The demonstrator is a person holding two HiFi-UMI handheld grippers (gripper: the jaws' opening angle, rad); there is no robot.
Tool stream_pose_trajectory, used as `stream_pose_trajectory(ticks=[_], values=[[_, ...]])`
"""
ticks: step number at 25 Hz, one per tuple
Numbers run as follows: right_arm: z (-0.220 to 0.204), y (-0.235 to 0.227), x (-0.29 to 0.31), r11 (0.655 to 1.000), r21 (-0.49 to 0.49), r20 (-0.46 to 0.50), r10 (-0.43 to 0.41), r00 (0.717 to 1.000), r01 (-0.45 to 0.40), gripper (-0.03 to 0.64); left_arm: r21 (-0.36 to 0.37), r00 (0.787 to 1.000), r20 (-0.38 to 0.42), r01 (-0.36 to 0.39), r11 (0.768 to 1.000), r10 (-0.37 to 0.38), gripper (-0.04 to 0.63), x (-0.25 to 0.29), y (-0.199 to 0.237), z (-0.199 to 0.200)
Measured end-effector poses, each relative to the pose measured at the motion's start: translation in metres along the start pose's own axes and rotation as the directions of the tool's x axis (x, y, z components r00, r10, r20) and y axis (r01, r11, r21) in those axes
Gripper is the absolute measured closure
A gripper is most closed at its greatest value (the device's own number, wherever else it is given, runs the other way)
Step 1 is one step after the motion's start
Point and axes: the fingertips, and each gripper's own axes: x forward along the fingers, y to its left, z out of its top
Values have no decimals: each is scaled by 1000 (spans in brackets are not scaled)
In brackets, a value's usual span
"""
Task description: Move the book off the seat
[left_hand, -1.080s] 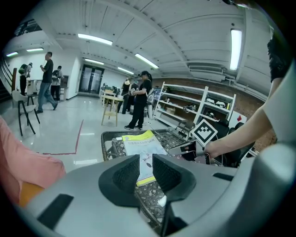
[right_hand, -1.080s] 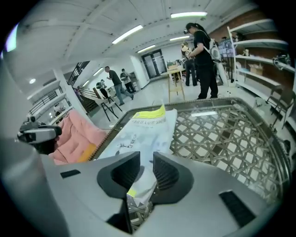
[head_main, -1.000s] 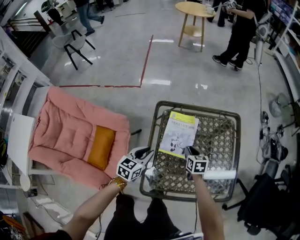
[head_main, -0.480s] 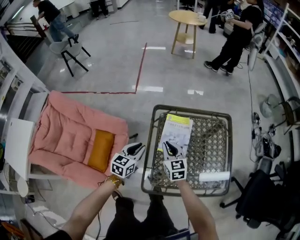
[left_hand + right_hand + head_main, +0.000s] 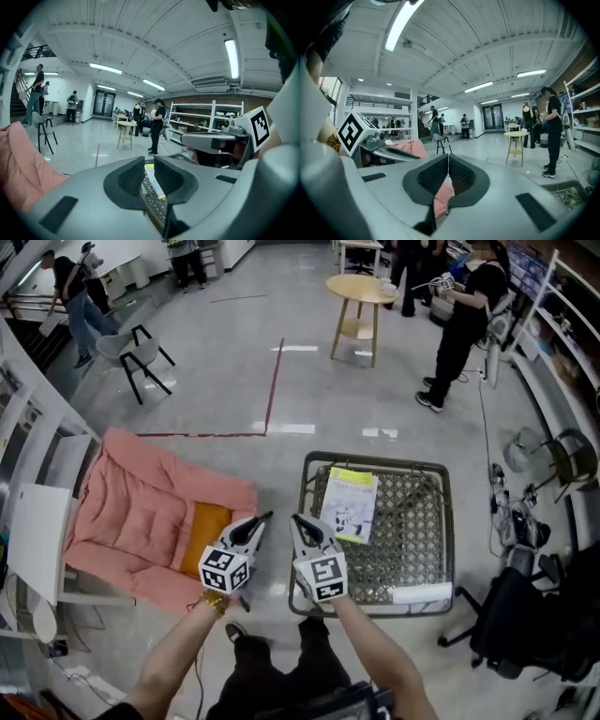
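Observation:
The book (image 5: pixel 350 505), yellow-topped with a white cover, lies flat on the woven metal seat (image 5: pixel 417 521), at its far left. Both grippers hover side by side near the seat's front left corner, clear of the book. My left gripper (image 5: pixel 262 517) has its jaws a narrow gap apart, with nothing held; in the left gripper view (image 5: pixel 149 164) the book (image 5: pixel 153 182) shows through that gap. My right gripper (image 5: pixel 296 519) has just been closing and is now shut with nothing between its pads (image 5: pixel 436 176); it looks toward the pink cushion (image 5: pixel 410 147).
A pink cushioned lounger (image 5: pixel 131 512) with an orange pillow (image 5: pixel 202 532) sits left of the seat. A white roll (image 5: pixel 422 593) lies on the seat's front right. A black office chair (image 5: pixel 530 620) stands at the right. People and a round wooden table (image 5: pixel 361 287) are farther off.
Both grippers have risen and drawn back from the seat; the right one swung left, away from the book, and its jaws closed empty. The book stays on the seat.

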Motion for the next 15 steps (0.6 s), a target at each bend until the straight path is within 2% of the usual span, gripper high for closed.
stream_pose_trajectory(ticks=[7, 12, 15], values=[[51, 53, -4, 998, -31, 61, 65, 996, -63, 603, -4, 994, 94, -53, 999, 53, 546, -56, 20, 36], [75, 78, -2, 993, -77, 82, 98, 992, -92, 603, 57, 993, 112, -49, 997, 43, 554, -76, 21, 49], [88, 90, 2, 990, -98, 98, 112, 989, -103, 603, 67, 990, 136, -55, 996, 45, 557, -85, 27, 61]])
